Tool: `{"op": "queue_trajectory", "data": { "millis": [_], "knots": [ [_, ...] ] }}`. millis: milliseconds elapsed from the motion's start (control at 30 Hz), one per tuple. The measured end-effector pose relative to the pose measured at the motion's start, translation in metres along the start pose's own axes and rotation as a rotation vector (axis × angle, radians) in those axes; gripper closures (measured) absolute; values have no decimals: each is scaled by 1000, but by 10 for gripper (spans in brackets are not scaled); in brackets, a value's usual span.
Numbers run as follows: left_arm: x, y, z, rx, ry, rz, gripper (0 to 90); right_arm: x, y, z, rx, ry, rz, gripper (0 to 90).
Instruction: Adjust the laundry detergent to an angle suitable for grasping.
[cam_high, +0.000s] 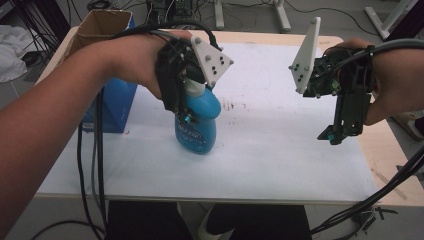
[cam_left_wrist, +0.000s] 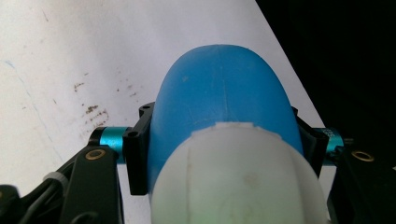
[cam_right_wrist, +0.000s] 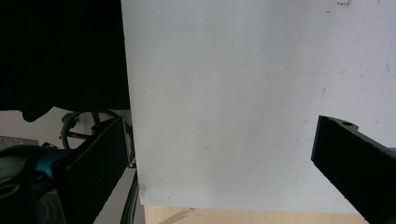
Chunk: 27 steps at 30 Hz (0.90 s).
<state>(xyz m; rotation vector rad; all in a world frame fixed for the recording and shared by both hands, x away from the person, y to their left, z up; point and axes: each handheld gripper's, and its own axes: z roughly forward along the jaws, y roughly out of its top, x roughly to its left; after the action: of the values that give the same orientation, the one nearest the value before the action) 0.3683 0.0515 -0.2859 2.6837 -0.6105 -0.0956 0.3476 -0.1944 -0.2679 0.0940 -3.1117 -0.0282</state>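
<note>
1. Room: a workshop floor with loose cables and white stand legs lies beyond the far edge of the table (cam_high: 280, 165); a white cloth sits at the far left.
2. Table: a wooden top, covered over most of its area by a white sheet (cam_high: 280, 100) that bears small brown smudges near its middle. The left gripper view shows the same smudges beside the bottle.
3. Box (cam_high: 102, 27): an open cardboard carton at the far left corner of the table, with a blue panel (cam_high: 117, 107) below it on the side facing the person.
4. Forearms: the left one enters from the lower left and crosses over the box side; the right hand comes in at the right edge.
5. Bottle (cam_high: 199, 122): a blue spray bottle with a white top, upright on the sheet left of centre, just beside the blue panel. Its label faces the person. In the left gripper view the blue body (cam_left_wrist: 224, 93) swells between the jaws, with the white top in front of it.
6. Left hand-held gripper (cam_high: 186, 107): points down over the bottle, jaws closed on the blue body just below the white top, one on each side.
7. Right hand-held gripper (cam_high: 332, 135): held above the right part of the sheet, well apart from the bottle, pointing down. Its jaws stand wide apart with nothing between them; bare sheet shows in the gap in the right gripper view.
</note>
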Motion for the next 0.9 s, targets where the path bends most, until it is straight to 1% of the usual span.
{"op": "queue_trajectory", "data": {
  "millis": [67,133,200,233,267,333,367,500,533,567,667,733,767,800,833,900],
  "knots": [
    [0,-1,3,-8,-1,-5,382,-1,0,1,1,1,-1,34],
    [0,-3,5,-15,2,1,382,-1,1,1,0,3,-2,34],
    [0,-4,9,-19,4,-7,382,-1,2,2,-1,3,-3,34],
    [1,-5,10,-16,4,-2,381,-1,2,2,-2,4,-7,34],
    [2,-5,12,-19,2,-10,381,-1,2,3,0,4,-4,34],
    [2,-6,13,-48,2,-13,381,-2,2,3,0,3,-4,34],
    [2,-6,14,-46,0,-20,381,-2,2,3,1,4,2,34],
    [2,-6,13,-35,3,-18,380,-2,2,4,-1,6,-4,34],
    [1,-7,13,-33,4,-29,379,-2,2,5,-1,7,-4,34],
    [1,-7,13,-33,4,-28,378,-2,1,4,2,8,3,34],
    [0,-7,13,-24,7,-35,377,-3,1,5,-5,4,0,34],
    [0,-6,14,-17,-6,-50,374,-3,1,4,-4,4,1,34],
    [0,-6,14,-8,1,-46,358,-3,2,5,-3,5,-2,34],
    [0,-6,15,-13,1,-57,342,-3,2,5,-3,5,-5,34],
    [1,-5,14,-11,4,-54,332,-2,3,5,-3,3,-2,34],
    [0,-5,12,-22,7,-67,305,-2,3,5,-4,4,-6,34]
  ]
}}
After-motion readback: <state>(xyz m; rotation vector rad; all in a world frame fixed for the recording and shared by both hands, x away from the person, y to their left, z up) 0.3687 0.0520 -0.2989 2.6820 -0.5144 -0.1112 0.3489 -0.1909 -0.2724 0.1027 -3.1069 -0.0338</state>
